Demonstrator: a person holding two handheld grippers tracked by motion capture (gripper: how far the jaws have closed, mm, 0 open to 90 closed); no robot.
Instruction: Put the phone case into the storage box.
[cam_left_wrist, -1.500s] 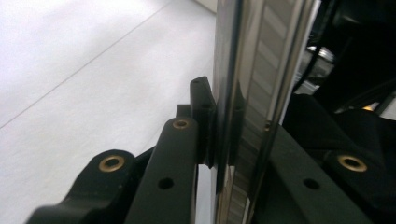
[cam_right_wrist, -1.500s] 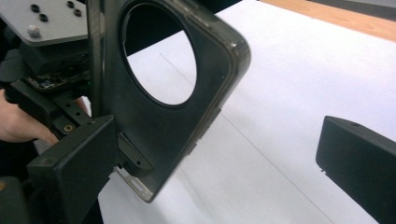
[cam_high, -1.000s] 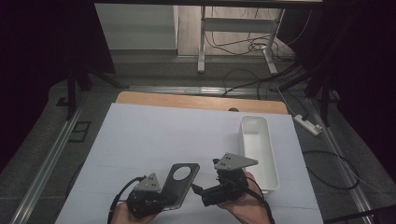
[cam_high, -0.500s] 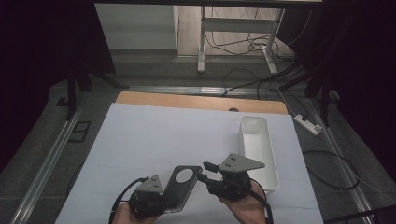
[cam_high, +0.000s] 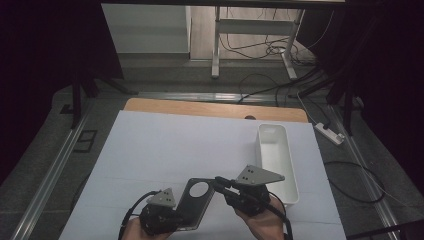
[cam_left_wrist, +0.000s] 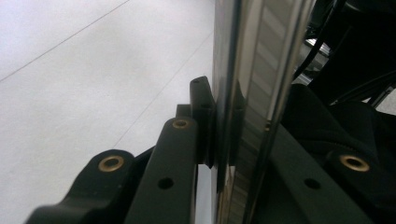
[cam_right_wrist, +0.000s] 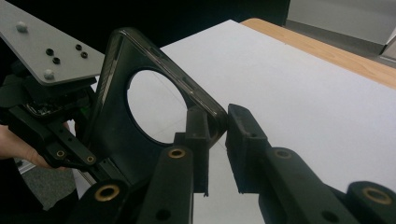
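- The right gripper (cam_right_wrist: 217, 123) had just been closing its jaws onto the top corner of the phone case (cam_right_wrist: 140, 112); the corner sat between the pads, one pad touching, the other a hair off.
- The left gripper (cam_high: 172, 212) was clamped shut on the case's lower end, the edge pinched between its jaws.
- The case hung tilted above the white sheet (cam_high: 165, 145), between both hands, with the white bin (cam_high: 276, 150) just to the right.
- Best handling, I judged: finish the squeeze squarely on the rim, keep the left grip steady, avoid twisting the flexible shell.
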